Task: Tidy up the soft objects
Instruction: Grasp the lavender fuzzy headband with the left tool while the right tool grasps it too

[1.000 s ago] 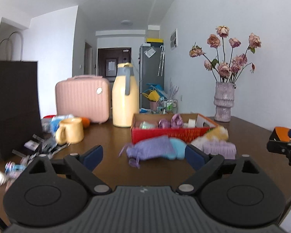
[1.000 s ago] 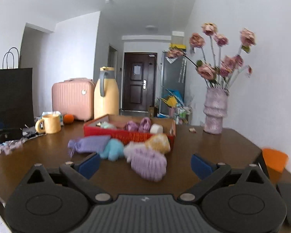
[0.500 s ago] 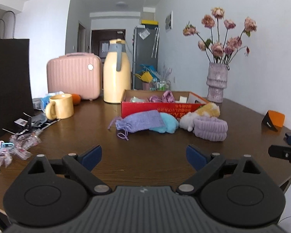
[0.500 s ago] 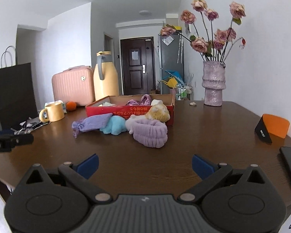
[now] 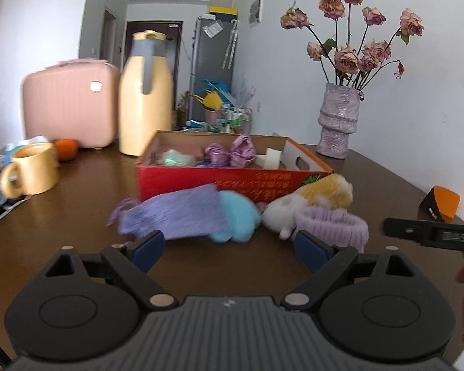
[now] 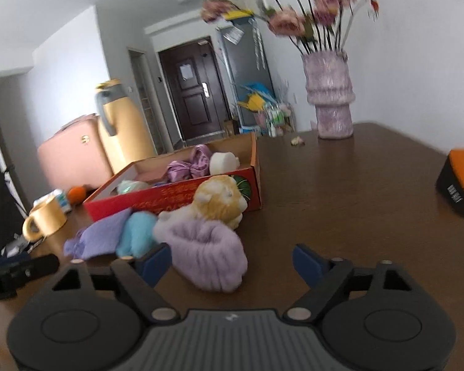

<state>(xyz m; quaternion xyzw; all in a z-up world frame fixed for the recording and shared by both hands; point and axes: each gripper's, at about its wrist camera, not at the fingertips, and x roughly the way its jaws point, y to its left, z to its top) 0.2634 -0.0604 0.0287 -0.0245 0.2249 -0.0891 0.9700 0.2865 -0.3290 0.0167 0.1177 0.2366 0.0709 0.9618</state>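
Four soft things lie on the brown table in front of a red cardboard box (image 5: 232, 182) (image 6: 170, 196): a purple knit pouch (image 5: 173, 216) (image 6: 99, 238), a light blue plush (image 5: 238, 216) (image 6: 136, 235), a white and orange plush cat (image 5: 312, 201) (image 6: 216, 201) and a lilac knit band (image 5: 334, 225) (image 6: 210, 256). The box holds purple satin scrunchies (image 5: 232, 151) (image 6: 188, 167), a mint item and a white item. My left gripper (image 5: 229, 247) is open and empty, just short of the pouch and blue plush. My right gripper (image 6: 232, 262) is open and empty, with the lilac band between its fingers.
A yellow mug (image 5: 31, 170), an orange, a pink case (image 5: 68, 105) and a cream jug (image 5: 145, 92) stand at the left and back. A lilac vase of dried roses (image 5: 340, 120) (image 6: 329, 95) is at the back right. An orange and black block (image 6: 461, 182) sits at the right.
Both grippers have moved forward toward the soft things. The right one has tilted and come up to the lilac band. Both stay open.
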